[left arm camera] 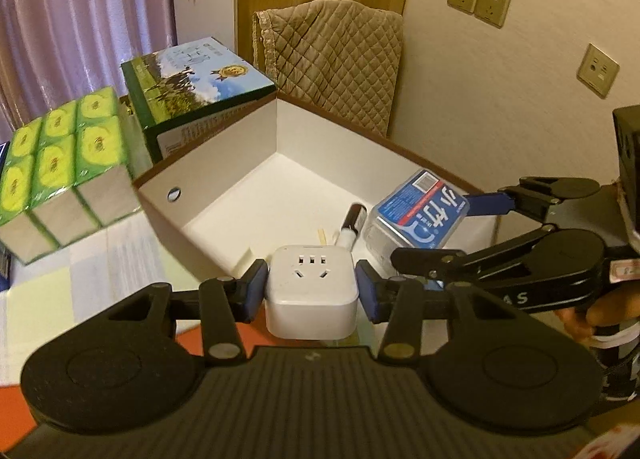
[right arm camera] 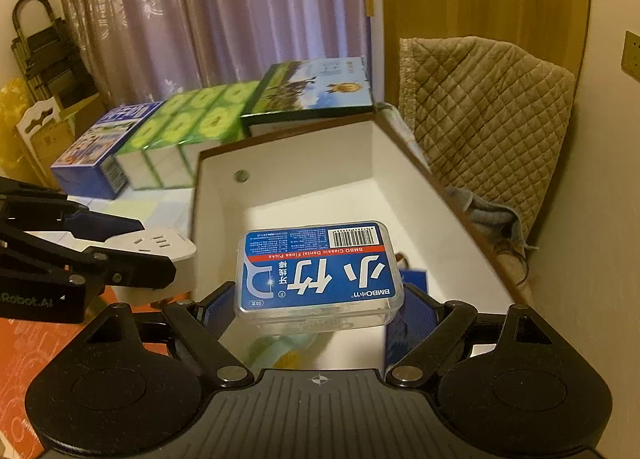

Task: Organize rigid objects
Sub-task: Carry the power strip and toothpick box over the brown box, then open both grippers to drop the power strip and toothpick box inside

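Note:
My left gripper [left arm camera: 312,289] is shut on a white cube power socket [left arm camera: 311,293], held just outside the near wall of an open box with white inside [left arm camera: 224,167]. My right gripper [right arm camera: 318,309] is shut on a clear plastic case of dental floss picks with a blue label [right arm camera: 318,269], held over the box's inside [right arm camera: 304,155]. The case also shows in the left wrist view [left arm camera: 420,215], with the right gripper [left arm camera: 448,227] reaching in from the right. A dark marker with a white end [left arm camera: 352,225] and a small wooden stick [left arm camera: 321,237] lie on the box floor.
Behind the box stand a green milk carton box [left arm camera: 200,87], a pack of green tissue packets [left arm camera: 60,155] and a blue box [right arm camera: 100,151]. A quilted beige cover [left arm camera: 340,63] hangs at the wall. An orange surface [right arm camera: 32,343] lies at the near left.

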